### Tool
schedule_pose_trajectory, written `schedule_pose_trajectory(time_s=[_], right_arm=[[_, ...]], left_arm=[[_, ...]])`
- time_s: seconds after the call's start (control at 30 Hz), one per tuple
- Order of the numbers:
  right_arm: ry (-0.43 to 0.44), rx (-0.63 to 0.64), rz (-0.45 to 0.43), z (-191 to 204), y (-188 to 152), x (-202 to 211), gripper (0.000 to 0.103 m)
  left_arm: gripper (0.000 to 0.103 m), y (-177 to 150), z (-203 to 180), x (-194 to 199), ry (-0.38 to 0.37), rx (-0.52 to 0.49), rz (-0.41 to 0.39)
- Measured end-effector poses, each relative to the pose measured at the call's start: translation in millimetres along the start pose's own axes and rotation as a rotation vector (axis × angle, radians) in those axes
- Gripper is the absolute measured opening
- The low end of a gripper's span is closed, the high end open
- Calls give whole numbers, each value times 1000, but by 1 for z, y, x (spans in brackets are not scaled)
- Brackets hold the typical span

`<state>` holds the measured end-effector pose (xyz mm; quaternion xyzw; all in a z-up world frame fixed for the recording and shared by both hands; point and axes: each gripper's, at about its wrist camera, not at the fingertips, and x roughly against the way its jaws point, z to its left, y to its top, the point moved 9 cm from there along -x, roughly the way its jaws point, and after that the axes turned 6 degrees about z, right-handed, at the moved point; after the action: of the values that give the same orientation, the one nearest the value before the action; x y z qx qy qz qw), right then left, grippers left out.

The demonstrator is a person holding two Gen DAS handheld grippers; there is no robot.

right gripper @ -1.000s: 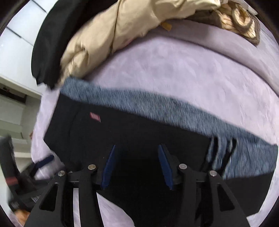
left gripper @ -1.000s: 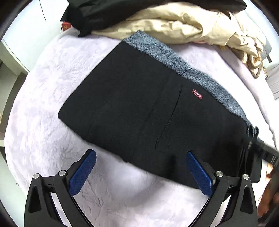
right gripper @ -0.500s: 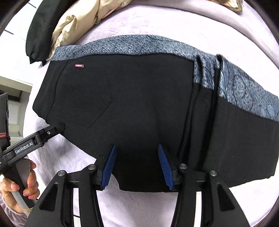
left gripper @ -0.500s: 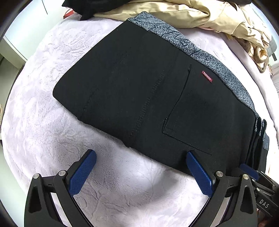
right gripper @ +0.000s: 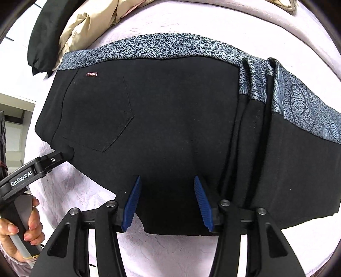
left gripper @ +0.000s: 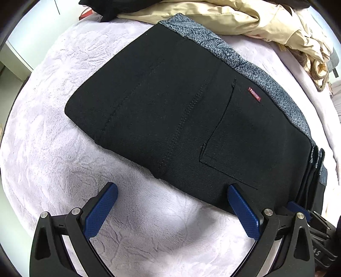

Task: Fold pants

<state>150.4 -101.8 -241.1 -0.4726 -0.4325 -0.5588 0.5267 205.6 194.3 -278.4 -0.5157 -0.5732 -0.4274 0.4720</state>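
The black pants (left gripper: 170, 110) lie folded into a flat stack on the pale lilac blanket (left gripper: 53, 149), with a grey patterned waistband (left gripper: 245, 61) along the far edge and a small red label (left gripper: 254, 94). My left gripper (left gripper: 170, 202) is open and empty, just short of the stack's near edge. In the right wrist view the pants (right gripper: 170, 110) fill the middle. My right gripper (right gripper: 167, 191) is open, its blue pads (right gripper: 132, 200) either side of the near edge of the stack, gripping nothing. The left gripper's finger (right gripper: 42, 164) touches the stack's left corner there.
A beige garment (left gripper: 245, 15) and a black garment (left gripper: 119, 6) are piled at the far edge of the bed. White furniture (right gripper: 15, 127) stands beyond the bed's left side. The person's hand (right gripper: 23, 230) holds the left gripper's handle.
Both grippers have pulled back from the folded stack, which now lies flat and still. The right gripper's view has lifted and steadied; neither gripper has changed its opening.
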Motion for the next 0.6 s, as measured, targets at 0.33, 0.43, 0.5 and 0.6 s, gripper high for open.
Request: schedule_pose_trajectory(time_s=[0.33,0.43,0.5,0.6], right_arm=[[-7,4,8,2,3,-6,58],[-5,1,7,1,1,-6,58],[-5,1,7,1,1,-6,58],[-4,0,8,1,0,-6,58]], left_arm=[[103,14,-1,19,-83,-14,-77],[103,19,5,18,-89,14,-75],[103,21,7,19,-87,17,-78],[103,20,6,19,-86,12,-78]])
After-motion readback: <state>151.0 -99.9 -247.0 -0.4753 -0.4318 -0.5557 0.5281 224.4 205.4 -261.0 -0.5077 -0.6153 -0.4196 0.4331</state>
